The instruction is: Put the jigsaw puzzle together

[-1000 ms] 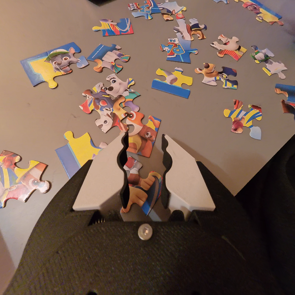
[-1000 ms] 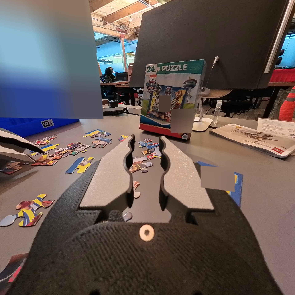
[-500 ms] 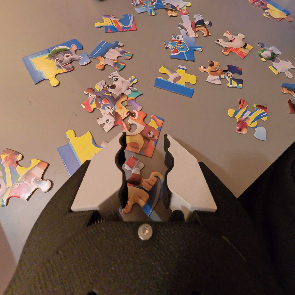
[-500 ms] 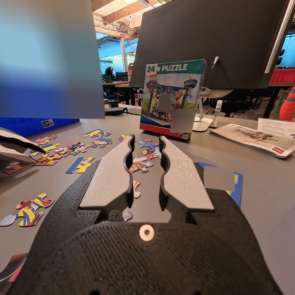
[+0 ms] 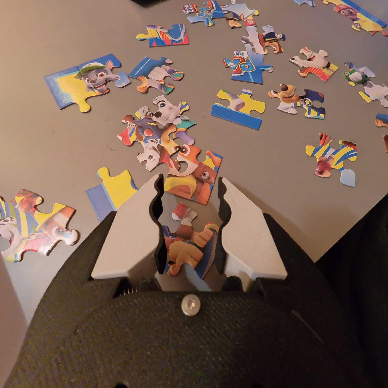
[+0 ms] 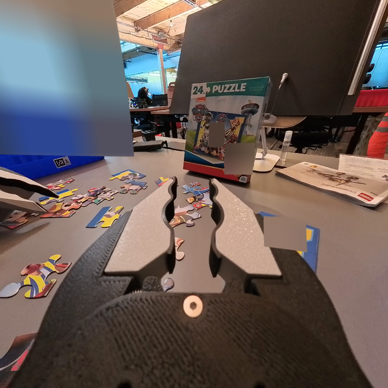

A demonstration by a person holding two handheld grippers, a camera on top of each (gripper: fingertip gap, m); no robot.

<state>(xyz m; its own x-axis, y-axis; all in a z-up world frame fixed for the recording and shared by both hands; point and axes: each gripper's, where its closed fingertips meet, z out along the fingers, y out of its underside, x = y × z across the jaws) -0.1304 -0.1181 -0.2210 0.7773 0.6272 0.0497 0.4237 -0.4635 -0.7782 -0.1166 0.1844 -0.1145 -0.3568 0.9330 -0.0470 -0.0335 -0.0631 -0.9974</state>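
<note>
My left wrist camera looks steeply down, close over the grey table [image 5: 52,147] near its edge. My right one sits low, facing level across it. Both share the scattered puzzle pieces [image 6: 98,195].

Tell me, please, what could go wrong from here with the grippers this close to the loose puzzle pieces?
1. The left gripper is open astride a puzzle piece; its fingers could nudge the orange dog piece just ahead.
2. That piece touches a cluster, so a push might shift several pieces together.
3. The right gripper, open and empty, hangs low over pieces near the upright puzzle box.
</note>
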